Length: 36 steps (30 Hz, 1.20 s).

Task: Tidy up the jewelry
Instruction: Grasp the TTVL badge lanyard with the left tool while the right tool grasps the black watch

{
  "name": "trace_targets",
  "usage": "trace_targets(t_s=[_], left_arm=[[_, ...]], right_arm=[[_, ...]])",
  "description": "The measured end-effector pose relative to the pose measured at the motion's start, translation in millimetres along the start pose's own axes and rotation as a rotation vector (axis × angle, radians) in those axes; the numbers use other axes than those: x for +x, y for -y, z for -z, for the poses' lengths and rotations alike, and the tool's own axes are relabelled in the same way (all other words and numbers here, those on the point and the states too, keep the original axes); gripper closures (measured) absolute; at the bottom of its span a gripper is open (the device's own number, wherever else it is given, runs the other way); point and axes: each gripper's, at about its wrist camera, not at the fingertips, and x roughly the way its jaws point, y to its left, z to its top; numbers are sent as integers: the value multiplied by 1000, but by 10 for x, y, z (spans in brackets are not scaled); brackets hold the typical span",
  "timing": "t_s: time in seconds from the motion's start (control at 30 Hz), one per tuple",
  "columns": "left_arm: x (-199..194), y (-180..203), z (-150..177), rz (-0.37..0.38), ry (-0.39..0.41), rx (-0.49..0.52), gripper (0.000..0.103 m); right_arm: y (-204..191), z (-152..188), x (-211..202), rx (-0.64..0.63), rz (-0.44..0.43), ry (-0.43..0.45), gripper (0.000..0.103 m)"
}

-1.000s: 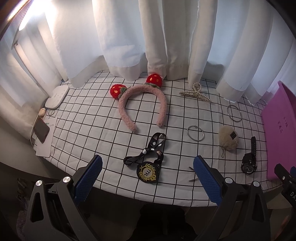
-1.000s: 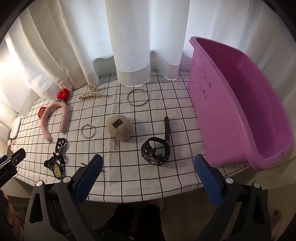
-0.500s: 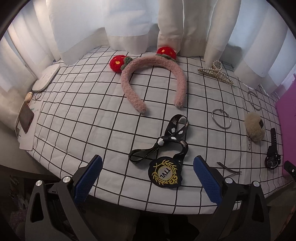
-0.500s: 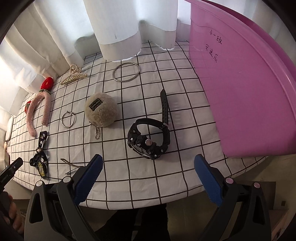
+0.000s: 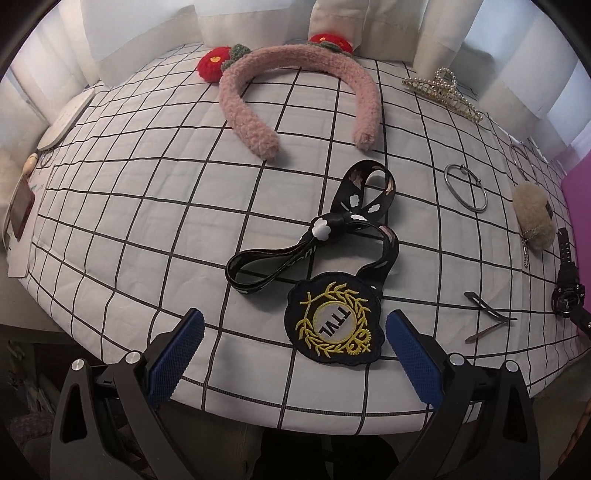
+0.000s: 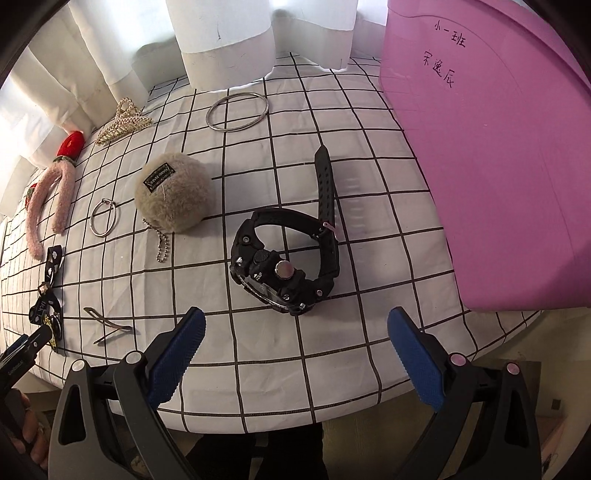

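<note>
Both views nearer, badge left-only, basin right-only

- Our left wrist view looks low and close over the near table edge, toward the curtain.
- Our right wrist view faces likewise, further right.
- Both share the hairpin.

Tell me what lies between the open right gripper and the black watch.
Nothing: in the right wrist view only bare checked cloth separates the right gripper from the black watch; the jaws stand wide open just short of it.
</note>
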Motion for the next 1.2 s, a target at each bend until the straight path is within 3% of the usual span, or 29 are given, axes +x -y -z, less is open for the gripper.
trace_targets(t_s=[0.67, 0.73, 1.03, 1.2], left_arm=[[220, 133, -66, -20, 46, 0, 5], [215, 128, -56, -22, 57, -7, 5], [196, 134, 56, -24, 73, -18, 5], [177, 114, 32, -23, 78, -28, 6]], right_arm=[[65, -238, 492, 73, 3, -69, 9], [28, -254, 513, 47, 34, -57, 9], [-31, -254, 530, -12, 24, 22, 8], [-38, -230, 510, -13, 12, 10, 10]])
